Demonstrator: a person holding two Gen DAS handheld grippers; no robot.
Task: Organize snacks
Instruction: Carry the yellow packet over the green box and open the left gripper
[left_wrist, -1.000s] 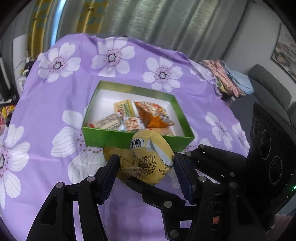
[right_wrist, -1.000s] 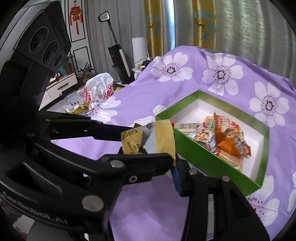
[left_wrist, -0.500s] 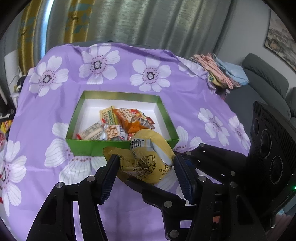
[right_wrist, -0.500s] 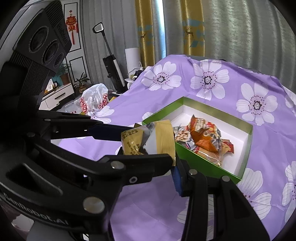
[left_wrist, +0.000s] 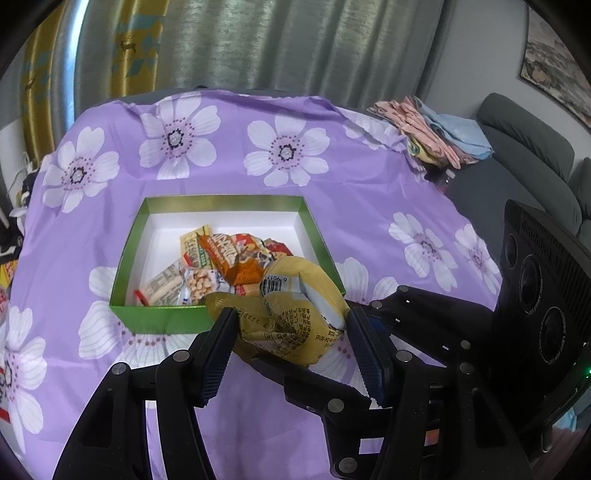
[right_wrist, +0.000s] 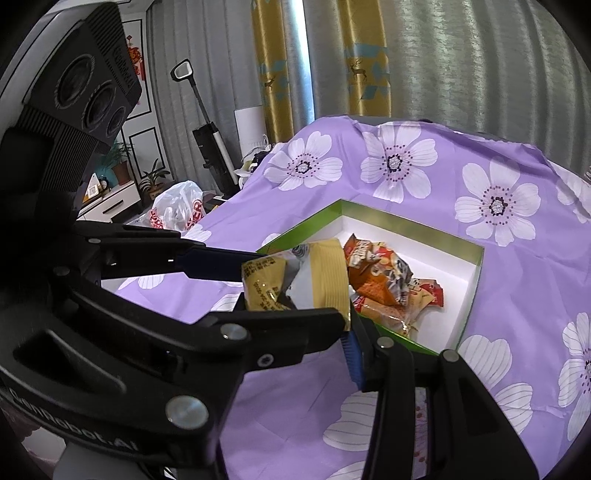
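Note:
A crumpled yellow snack packet hangs just above the near edge of a green box with a white inside. My left gripper is shut on the packet, one pad on each side. In the right wrist view the same packet sits at the tips of my right gripper, which is shut on its yellow edge. One of the left gripper's fingers reaches it from the left. Inside the box lie several snacks, with an orange packet on top.
The box stands on a table under a purple flowered cloth. Folded clothes lie at its far right corner, with a grey sofa behind. A plastic bag and an upright vacuum stand left of the table.
Both grippers have carried the yellow packet forward and slightly up towards the green box. It now overlaps the box's near edge. Both grips look unchanged.

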